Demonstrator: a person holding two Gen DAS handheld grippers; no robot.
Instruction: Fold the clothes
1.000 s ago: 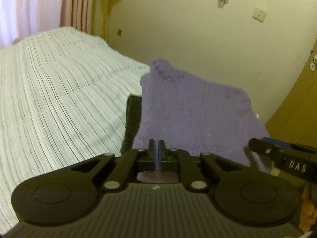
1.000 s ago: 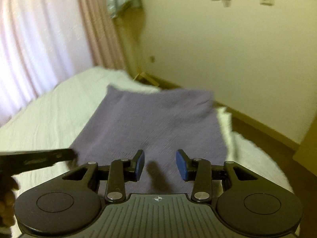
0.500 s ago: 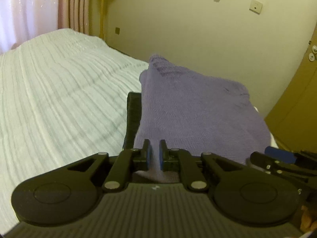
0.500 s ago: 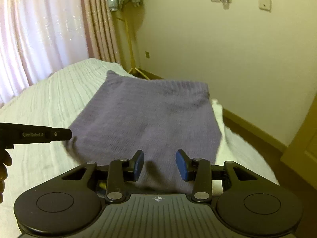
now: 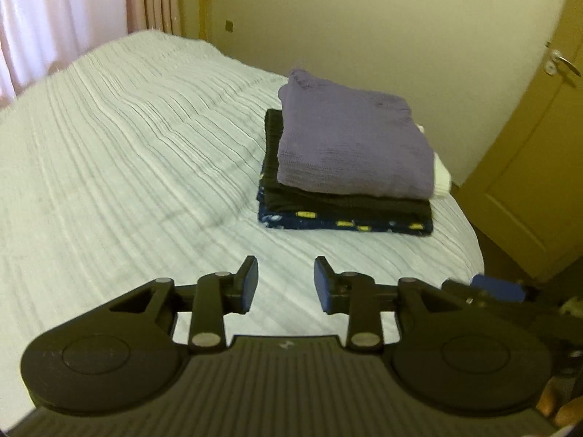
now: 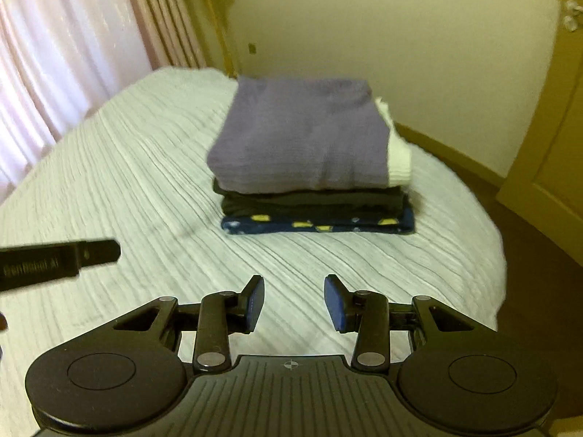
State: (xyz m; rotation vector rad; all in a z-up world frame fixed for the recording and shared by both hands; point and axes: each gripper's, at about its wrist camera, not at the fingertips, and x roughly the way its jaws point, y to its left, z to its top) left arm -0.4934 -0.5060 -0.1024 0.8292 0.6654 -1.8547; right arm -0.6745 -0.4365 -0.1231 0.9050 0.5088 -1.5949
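On the bed (image 5: 127,153) at one o'clock: purple sweater (image 5: 349,145) folded atop our stack, black garment (image 5: 342,202) and navy patterned one (image 5: 342,223) beneath | left gripper (image 5: 286,284) jaws just opened, nothing between | right gripper (image 6: 294,300) parted, empty, we hold nothing

I see a folded purple knit (image 5: 349,145) lying flat atop a stack near the bed's corner. Under it sit a folded black garment (image 5: 342,202) and, lowest, a navy piece with yellow marks (image 5: 342,223). A white piece (image 6: 399,153) peeks out beside the purple.
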